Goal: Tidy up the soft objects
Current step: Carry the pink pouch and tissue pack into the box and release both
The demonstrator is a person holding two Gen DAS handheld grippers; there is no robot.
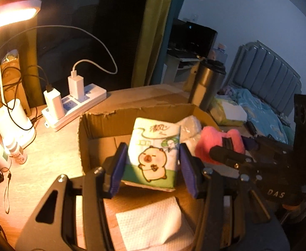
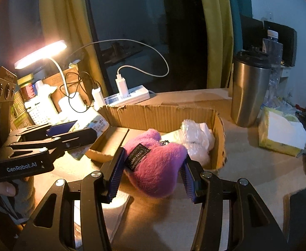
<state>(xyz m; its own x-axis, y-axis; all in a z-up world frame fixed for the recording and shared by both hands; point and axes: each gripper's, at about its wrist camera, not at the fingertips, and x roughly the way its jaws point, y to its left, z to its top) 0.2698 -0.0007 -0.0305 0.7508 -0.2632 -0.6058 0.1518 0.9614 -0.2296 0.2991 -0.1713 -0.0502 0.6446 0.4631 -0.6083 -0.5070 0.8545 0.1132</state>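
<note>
Step in hand, as judged: both carried items are over the shallow brown corrugated cardboard box, about to be placed.

Box: open-topped, torn rim, on the lamp-lit desk. A crumpled clear plastic bag of white soft material already lies in its corner, at 2 o'clock from the right jaws.

Right gripper: jaws clenched on the fuzzy pink-purple plush toy with a black woven label; both blue ribbed pads press its flanks. Plush hangs over the box's near rim, at 12 o'clock from the jaws, partly over the interior.

Left gripper: jaws grasping the soft pack of tissues printed with a cartoon capybara, held across its lower half, pack extending to 12 o'clock above the box floor. Empty floor lies at 10 o'clock.

Flat white paper napkin: on the desk at 6 o'clock, outside the box.

Next move, as judged: lower each item onto free floor clear of the bag, then loosen the jaws. The plush needs carrying further inward first.
</note>
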